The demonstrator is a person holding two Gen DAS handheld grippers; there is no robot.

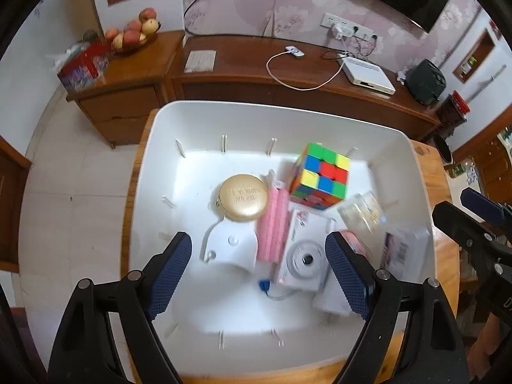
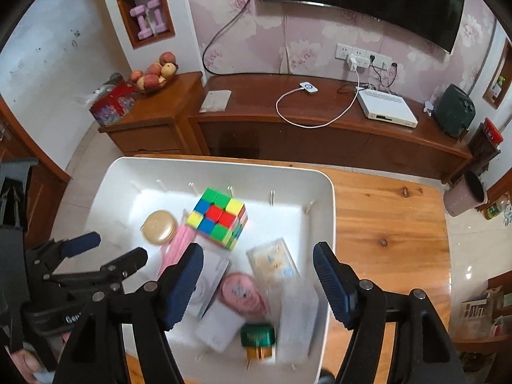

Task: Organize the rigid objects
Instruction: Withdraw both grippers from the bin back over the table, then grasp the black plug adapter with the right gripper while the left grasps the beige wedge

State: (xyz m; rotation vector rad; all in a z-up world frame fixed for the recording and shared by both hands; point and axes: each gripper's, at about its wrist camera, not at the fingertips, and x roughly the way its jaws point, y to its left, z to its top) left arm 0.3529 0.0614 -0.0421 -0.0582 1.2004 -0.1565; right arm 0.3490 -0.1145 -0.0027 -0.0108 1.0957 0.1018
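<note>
Both the left hand-held gripper [image 1: 258, 254] and the right hand-held gripper [image 2: 258, 276] hang wide and empty over the white bin [image 2: 329, 211] on the wooden counter [image 2: 384, 224], where the rigid things lie heaped at centre frame: cube [image 2: 219, 219], gold tin [image 2: 159, 226], white camera [image 1: 304, 260], green tin [image 2: 258, 336]. The pile overlaps, so a closing pinch could catch two items or nudge the tilted cube. The lower pieces are blurred, so I may misjudge edges.
</note>
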